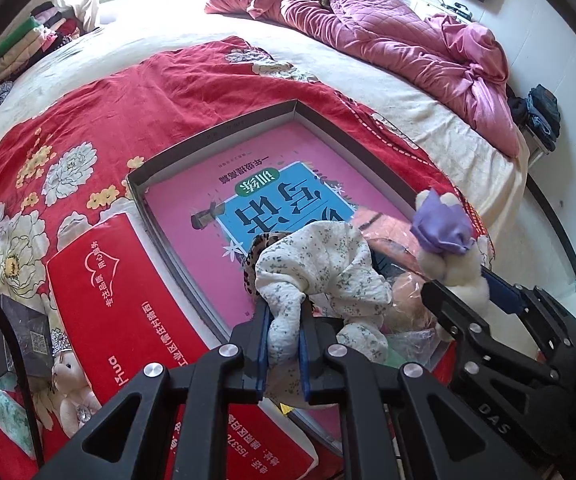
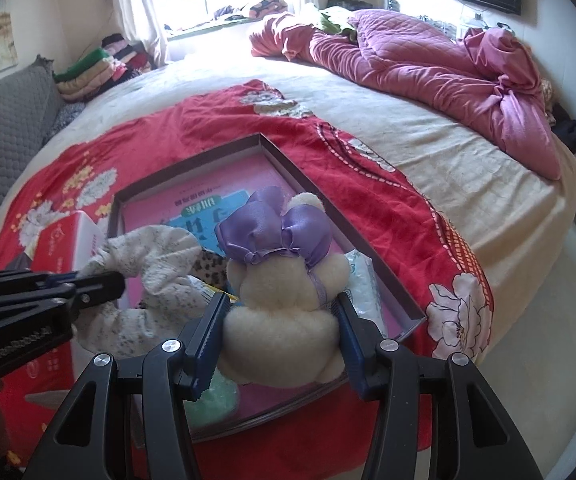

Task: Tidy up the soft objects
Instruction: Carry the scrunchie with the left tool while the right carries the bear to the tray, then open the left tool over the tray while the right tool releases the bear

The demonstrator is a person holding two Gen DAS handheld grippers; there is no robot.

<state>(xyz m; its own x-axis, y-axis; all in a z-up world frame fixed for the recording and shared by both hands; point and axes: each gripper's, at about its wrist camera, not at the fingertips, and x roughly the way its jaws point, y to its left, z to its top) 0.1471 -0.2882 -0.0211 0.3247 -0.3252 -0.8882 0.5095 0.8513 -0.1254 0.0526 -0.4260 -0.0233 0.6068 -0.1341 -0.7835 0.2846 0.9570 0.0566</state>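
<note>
Right now, two soft things up in the air over the shallow box (image 1: 216, 130): a floral cloth scrunchie (image 1: 319, 268) and a cream plush bear with a purple bow (image 2: 284, 280). Box lying on the red floral blanket (image 1: 88, 120) spread across the bed (image 1: 447, 128), a pink and blue book (image 1: 248, 200) flat on its floor. Already in the near end, by the look of it: a leopard-print piece (image 1: 254, 256), something pale green (image 2: 212, 400), some crinkly wrapped bits. So partly sorted, judging from that. Left outside: a second small bear (image 1: 70, 384) on the blanket beside the red carton (image 1: 128, 320), plus a dark little box nearby. Pink quilt (image 1: 407, 40) heaped at the far side, folded clothes stacked by the wall, none of it touched.

Left hand-held gripper (image 1: 282, 340): narrow, blue pads pinching a fold of the scrunchie, rest of the cloth flopping forward over the box. Right hand-held gripper (image 2: 282, 336): much wider, clamped on both sides of the bear's lower body, bear upright, back to the camera, bow uppermost. Both hovering above the near end of the box, close beside each other. Probably two drops away from these being stowed.
</note>
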